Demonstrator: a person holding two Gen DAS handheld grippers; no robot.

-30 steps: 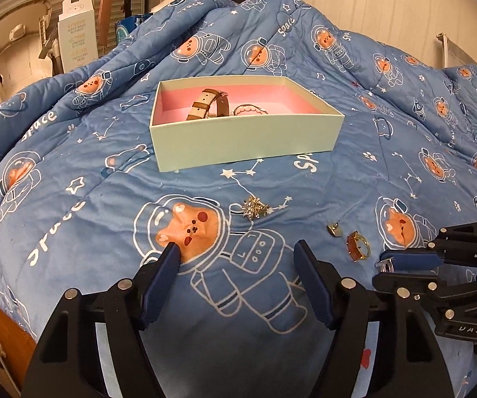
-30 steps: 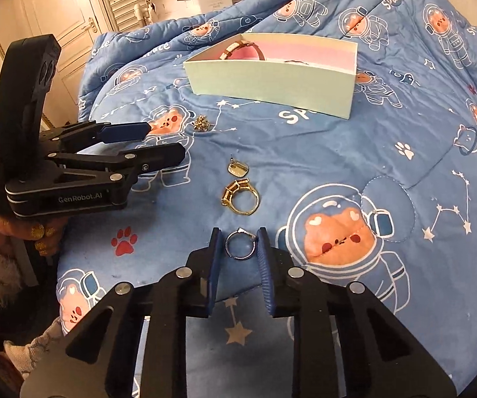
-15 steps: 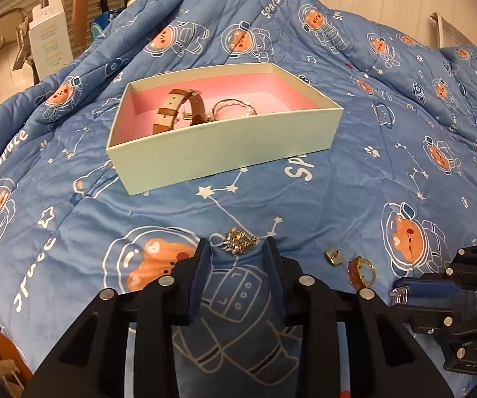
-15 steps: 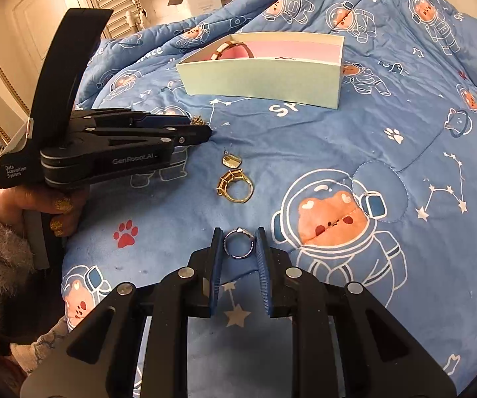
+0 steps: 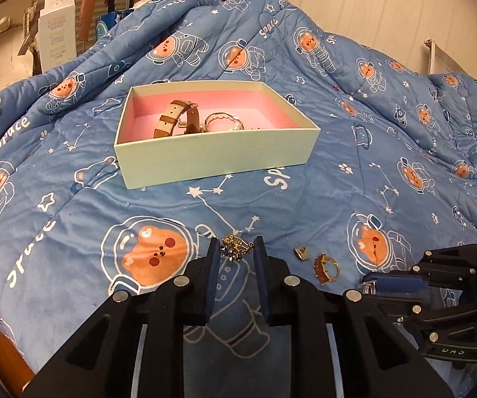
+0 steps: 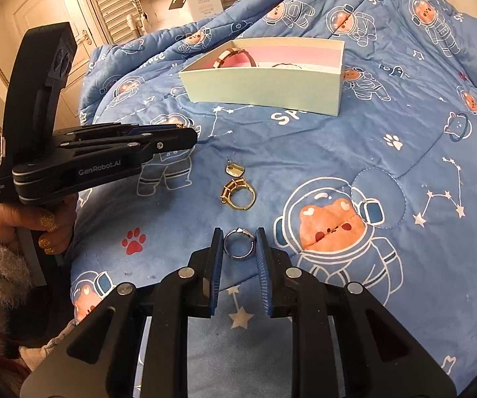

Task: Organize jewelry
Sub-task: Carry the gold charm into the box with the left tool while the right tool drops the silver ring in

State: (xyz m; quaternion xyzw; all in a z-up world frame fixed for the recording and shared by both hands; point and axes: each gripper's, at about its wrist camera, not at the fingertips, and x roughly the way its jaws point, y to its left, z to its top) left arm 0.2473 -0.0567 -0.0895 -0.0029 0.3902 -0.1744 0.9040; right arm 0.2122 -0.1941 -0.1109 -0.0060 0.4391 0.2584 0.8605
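My left gripper (image 5: 236,248) is closing its jaws, and the blue pads pinch a small gold brooch (image 5: 235,251) just above the quilt. My right gripper (image 6: 239,236) is shut on a silver ring (image 6: 242,232) held low over the quilt. Between the two grippers lie a gold ring (image 6: 238,195) with an amber stone and a small gold earring (image 6: 235,169). Farther back stands the pale green box (image 5: 215,156) with a pink inside. It holds a brown strap watch (image 5: 172,121) and a thin bracelet (image 5: 223,121).
Everything rests on a rumpled blue quilt (image 5: 354,172) printed with astronaut bears, rising in folds behind the box. A white carton (image 5: 56,36) and shelves stand beyond the bed. A person's hand (image 6: 42,222) grips the left gripper's handle at the bed's left edge.
The left gripper moved forward to the gold brooch and narrowed its wide jaws around it. The right gripper stayed shut on the silver ring in about the same place.
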